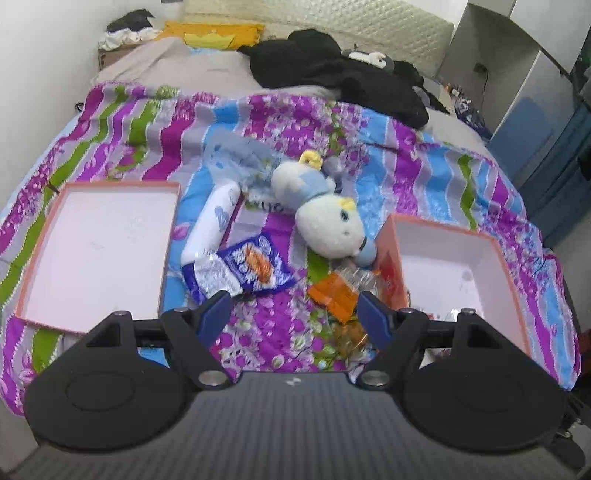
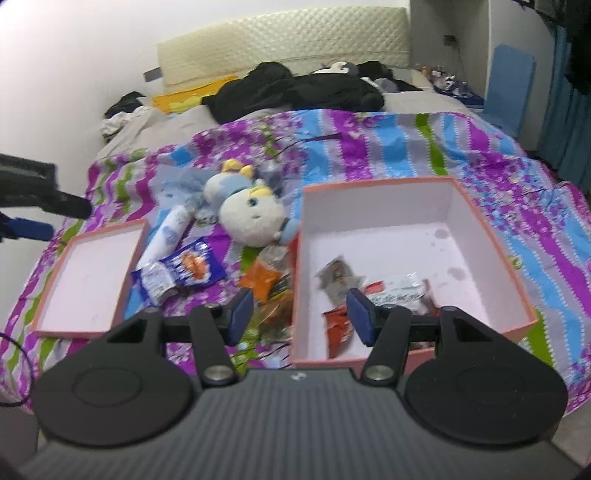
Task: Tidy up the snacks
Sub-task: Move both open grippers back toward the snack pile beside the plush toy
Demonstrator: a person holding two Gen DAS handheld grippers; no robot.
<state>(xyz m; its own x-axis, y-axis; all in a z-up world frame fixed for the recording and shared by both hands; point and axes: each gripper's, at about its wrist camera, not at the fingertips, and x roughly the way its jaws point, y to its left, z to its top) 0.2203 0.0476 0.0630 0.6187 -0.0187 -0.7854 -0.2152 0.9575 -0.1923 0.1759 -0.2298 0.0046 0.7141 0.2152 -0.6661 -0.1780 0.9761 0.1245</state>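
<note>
A blue snack packet (image 1: 255, 264) (image 2: 188, 267) and an orange snack packet (image 1: 334, 291) (image 2: 264, 277) lie on the flowered bedspread between two pink boxes. The shallow left box (image 1: 37, 254) (image 2: 55, 295) holds nothing. The deep right box (image 1: 495, 251) (image 2: 491, 236) holds several snack packets (image 2: 391, 291). My left gripper (image 1: 293, 317) is open and empty, above the bedspread just before the two loose packets. My right gripper (image 2: 299, 314) is open and empty, over the right box's near left wall. The left gripper's fingers (image 2: 29, 229) show at the left edge of the right wrist view.
A white and blue plush toy (image 1: 325, 210) (image 2: 247, 214) and a white bottle (image 1: 212, 221) (image 2: 168, 234) lie behind the packets. Black clothes (image 1: 332, 70) and a yellow pillow (image 1: 214, 33) lie at the bed's head. Blue cabinets (image 1: 546, 122) stand to the right.
</note>
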